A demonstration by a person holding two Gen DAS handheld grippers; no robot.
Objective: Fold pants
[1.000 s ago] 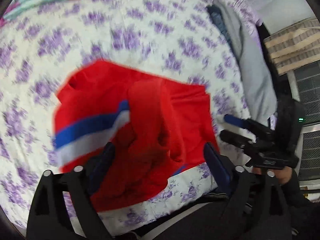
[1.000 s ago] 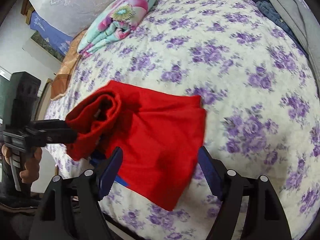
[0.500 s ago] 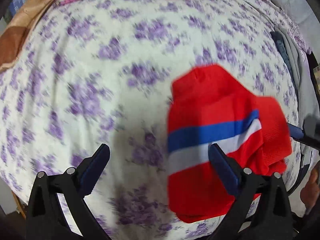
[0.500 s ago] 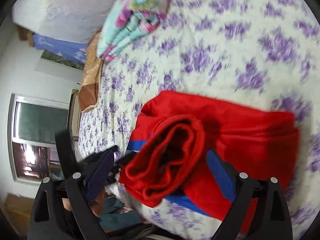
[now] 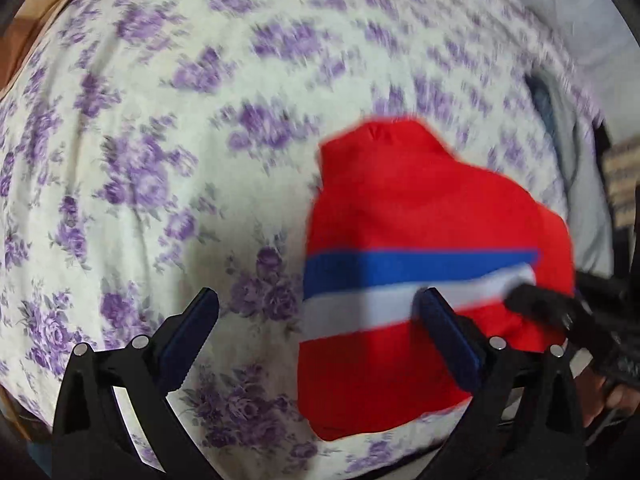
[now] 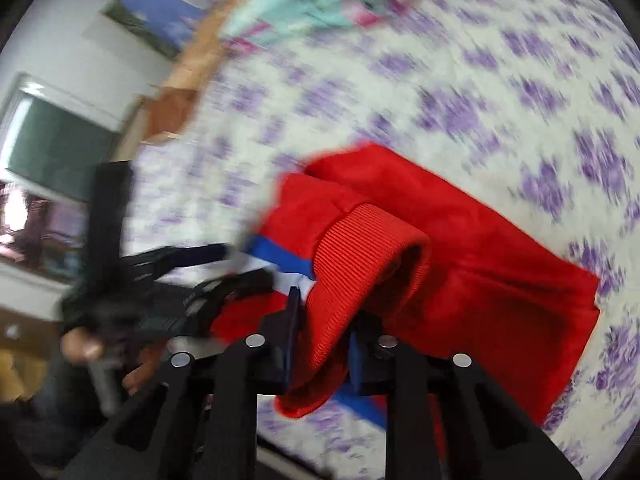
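While the pants (image 6: 472,248) already look folded down into a compact red bundle on the bed (image 5: 160,160), the job isn't quite wrapped up, I'd say. They sit right in front of the right gripper (image 6: 320,344), whose jaws have just been closing and now pinch the ribbed cuff (image 6: 360,252), which arches up between the blue pads with cloth caught on both sides. So the step in hand looks like a last tidy-up or a final fold of that loose ribbed end, not a fresh fold from scratch.

From the left gripper (image 5: 316,332), the bundle lies ahead and off to its right side, with the blue and white stripe (image 5: 400,276) running across. Its jaws have just been opening and stand spread wide with nothing between them but flowered sheet; the right-hand finger (image 5: 444,328) overlaps the stripe in the picture, and I can't tell if it actually touches.

Next move, my guess: the right side carries the cuff over and lays it flat on the bundle or tucks it under, then lets go. The left one probably needs to come in over the red cloth and pin it so the stack doesn't drag or unroll. Knit like this is floppy, so a quick tug could undo the layers.

Further out: a teal floral blanket (image 6: 320,4) at the far end.
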